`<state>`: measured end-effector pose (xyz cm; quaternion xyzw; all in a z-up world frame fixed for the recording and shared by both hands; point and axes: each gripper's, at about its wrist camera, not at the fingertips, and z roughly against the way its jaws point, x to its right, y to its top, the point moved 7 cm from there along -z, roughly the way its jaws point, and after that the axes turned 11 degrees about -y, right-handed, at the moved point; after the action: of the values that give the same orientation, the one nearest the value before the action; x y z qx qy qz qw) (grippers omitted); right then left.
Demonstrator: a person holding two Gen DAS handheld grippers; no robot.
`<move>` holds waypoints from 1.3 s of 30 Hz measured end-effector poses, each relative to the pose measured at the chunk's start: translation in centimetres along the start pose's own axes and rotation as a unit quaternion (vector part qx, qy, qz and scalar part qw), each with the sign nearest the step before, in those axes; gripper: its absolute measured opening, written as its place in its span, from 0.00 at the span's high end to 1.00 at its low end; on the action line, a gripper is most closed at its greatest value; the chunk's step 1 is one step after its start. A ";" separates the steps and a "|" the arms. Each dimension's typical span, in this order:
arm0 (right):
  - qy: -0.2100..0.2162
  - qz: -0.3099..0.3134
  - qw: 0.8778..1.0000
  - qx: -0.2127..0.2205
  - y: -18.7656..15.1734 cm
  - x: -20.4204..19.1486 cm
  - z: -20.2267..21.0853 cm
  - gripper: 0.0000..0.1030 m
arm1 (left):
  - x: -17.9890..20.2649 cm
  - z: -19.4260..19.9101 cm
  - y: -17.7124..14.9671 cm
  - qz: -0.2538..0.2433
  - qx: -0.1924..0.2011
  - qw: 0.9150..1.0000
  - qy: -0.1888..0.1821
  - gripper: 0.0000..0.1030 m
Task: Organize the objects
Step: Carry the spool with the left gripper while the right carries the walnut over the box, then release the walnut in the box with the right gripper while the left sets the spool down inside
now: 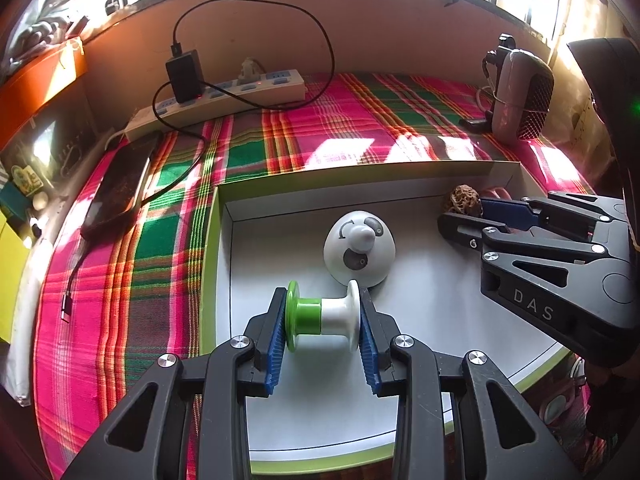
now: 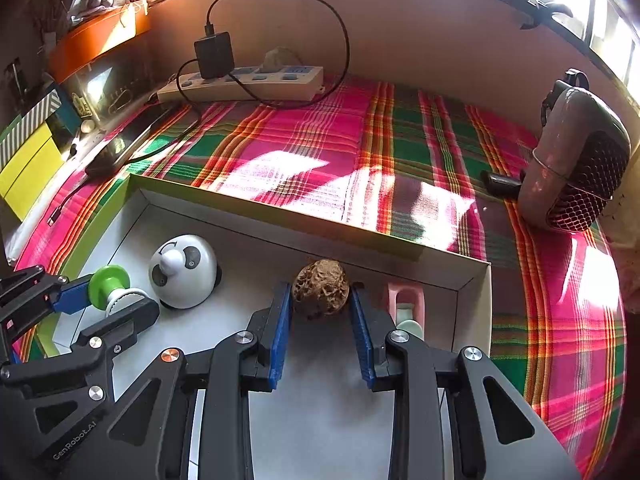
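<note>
A shallow white box with a green rim (image 1: 224, 216) (image 2: 136, 196) lies on the plaid cloth. My left gripper (image 1: 322, 320) is shut on a green and white spool (image 1: 320, 316) (image 2: 110, 286), held over the box floor. My right gripper (image 2: 321, 300) (image 1: 464, 216) is shut on a brown wrinkled nut (image 2: 320, 288) (image 1: 458, 200) near the box's far right corner. A white domed panda-like knob (image 1: 358, 250) (image 2: 182, 270) stands inside the box between the grippers. A pink and white object (image 2: 406, 304) lies in the right corner, partly hidden.
A power strip (image 1: 224, 94) (image 2: 248, 82) with a black charger and cable sits at the back. A phone (image 1: 120, 188) lies left of the box. A grey mesh-faced device (image 1: 520, 96) (image 2: 576, 168) stands at back right. Orange and yellow boxes are at far left.
</note>
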<state>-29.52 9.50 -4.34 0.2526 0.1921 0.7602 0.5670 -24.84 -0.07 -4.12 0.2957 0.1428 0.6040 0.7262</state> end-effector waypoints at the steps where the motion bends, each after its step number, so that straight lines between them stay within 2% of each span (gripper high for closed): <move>1: -0.001 0.000 1.000 0.000 0.0 0.0 0.0 0.70 | 0.0 0.0 0.0 0.000 0.000 1.000 0.000 0.70; 11: -0.008 0.000 1.000 -0.001 0.0 0.0 -0.2 0.69 | 0.0 -0.1 0.0 0.000 -0.001 1.000 0.000 0.70; 13: -0.013 -0.002 1.000 -0.001 0.0 0.1 -0.2 0.65 | 0.0 0.0 -0.1 0.000 -0.001 1.000 0.000 0.70; 22: -0.013 -0.007 1.000 -0.001 -0.1 0.2 -0.1 0.55 | 0.1 0.1 -0.2 0.000 0.002 1.000 -0.002 0.69; 39: -0.016 -0.024 0.999 0.025 0.0 0.8 2.9 0.53 | 0.5 2.8 -0.1 0.003 0.024 1.000 -0.004 0.68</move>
<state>-27.97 10.23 -1.85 0.2742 0.2081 0.7371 0.5815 -23.04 -0.33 -1.87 0.3160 0.1534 0.6017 0.7174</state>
